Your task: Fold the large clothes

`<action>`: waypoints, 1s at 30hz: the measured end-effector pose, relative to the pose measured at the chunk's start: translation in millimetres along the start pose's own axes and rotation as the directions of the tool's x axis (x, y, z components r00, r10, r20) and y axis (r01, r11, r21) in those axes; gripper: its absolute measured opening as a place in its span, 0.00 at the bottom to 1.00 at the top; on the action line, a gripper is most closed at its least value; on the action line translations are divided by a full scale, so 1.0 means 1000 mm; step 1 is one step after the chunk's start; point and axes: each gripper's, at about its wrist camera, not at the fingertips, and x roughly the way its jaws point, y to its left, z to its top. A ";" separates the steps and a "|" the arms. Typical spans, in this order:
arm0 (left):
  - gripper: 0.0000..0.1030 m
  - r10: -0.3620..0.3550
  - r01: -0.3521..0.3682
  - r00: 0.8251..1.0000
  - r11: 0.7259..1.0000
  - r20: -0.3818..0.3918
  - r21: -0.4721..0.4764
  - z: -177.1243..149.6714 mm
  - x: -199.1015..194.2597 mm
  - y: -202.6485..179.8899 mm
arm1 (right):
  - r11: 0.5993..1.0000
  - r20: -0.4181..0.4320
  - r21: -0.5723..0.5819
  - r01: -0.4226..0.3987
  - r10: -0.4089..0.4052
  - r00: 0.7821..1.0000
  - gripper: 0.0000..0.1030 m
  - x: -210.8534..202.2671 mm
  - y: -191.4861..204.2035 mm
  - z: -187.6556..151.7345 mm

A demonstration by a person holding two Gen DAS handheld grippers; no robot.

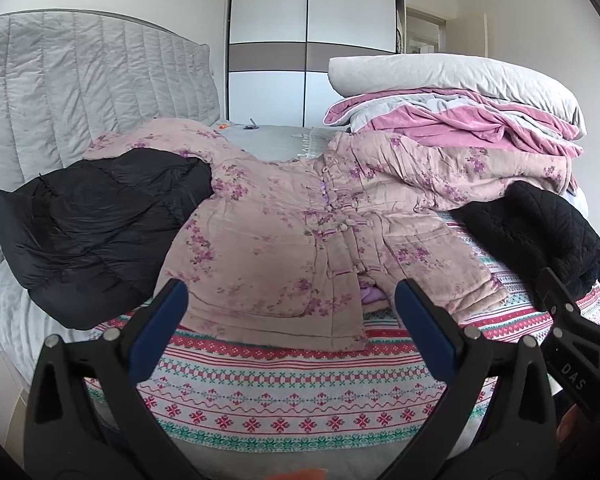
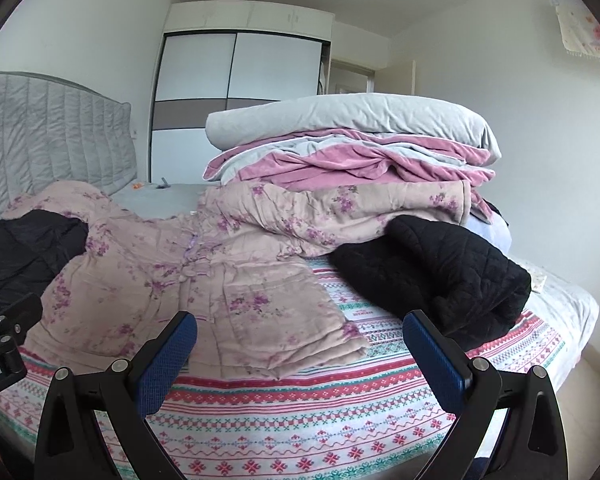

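Laid out flat, front side up, in the middle of the bed: the pink flowered jacket (image 1: 276,240), probably spread that way so both halves could be folded evenly; buttoned shut down the middle, so no flapping open when lifted. Ran its long axis straight away from the cameras, hem at the near edge, collar pointing toward the far wardrobe (image 1: 312,40); 2 sleeves stuck out sideways, 1 climbing up onto the pile of pink and grey bedding (image 1: 452,108) at the right, the other partly hidden under the black puffer coat (image 1: 96,228) at the left. Sat on a striped patterned blanket (image 1: 300,400), likely put down as a clean work surface.

Hung the left gripper (image 1: 292,328) just short of the hem, fingers spread wide apart, nothing between them; same story for the right gripper (image 2: 300,356), splayed and empty, hovering near the hem corner on its side. Looked like a setup for grabbing the 2 bottom corners at once, but only a guess.

Parked off to the right, apart from the hem but touching the sleeve: a black quilted garment (image 2: 440,276), bunched up, maybe waiting its turn or already done; couldn't tell which. Grey padded headboard (image 1: 80,88) at the left.
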 end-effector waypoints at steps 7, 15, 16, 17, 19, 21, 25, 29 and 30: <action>1.00 -0.008 0.008 1.000 1.000 0.006 0.001 0.000 0.000 0.000 | 1.000 0.010 0.008 0.011 -0.011 1.000 1.00 -0.001 -0.002 0.001; 1.00 -0.010 0.010 1.000 1.000 0.004 0.000 0.000 0.001 0.000 | 1.000 0.001 0.009 0.013 -0.014 1.000 1.00 0.002 -0.001 0.002; 1.00 -0.008 0.008 1.000 1.000 0.003 0.000 0.000 0.001 0.000 | 1.000 0.001 0.009 0.014 -0.014 1.000 1.00 0.002 -0.001 0.002; 1.00 -0.009 0.009 1.000 1.000 0.001 -0.001 0.000 0.002 0.000 | 1.000 0.001 0.009 0.014 -0.014 1.000 1.00 0.002 -0.001 0.002; 1.00 -0.009 0.009 1.000 1.000 -0.003 -0.002 -0.001 0.003 -0.001 | 1.000 0.000 0.006 0.017 -0.017 1.000 1.00 0.002 0.000 0.002; 1.00 -0.011 0.011 1.000 1.000 -0.006 -0.002 -0.001 0.004 0.000 | 1.000 -0.005 0.003 0.018 -0.018 1.000 1.00 0.004 0.000 0.003; 1.00 -0.014 0.014 1.000 1.000 -0.007 -0.003 -0.001 0.005 0.000 | 1.000 -0.007 0.005 0.016 -0.016 1.000 1.00 0.005 0.000 0.002; 1.00 -0.013 0.013 1.000 1.000 -0.008 0.002 -0.001 0.007 0.001 | 1.000 -0.009 0.002 0.017 -0.017 1.000 1.00 0.005 0.000 0.002; 1.00 -0.014 0.014 1.000 1.000 -0.008 0.002 -0.002 0.007 0.001 | 1.000 -0.011 0.002 0.018 -0.018 1.000 1.00 0.005 0.000 0.001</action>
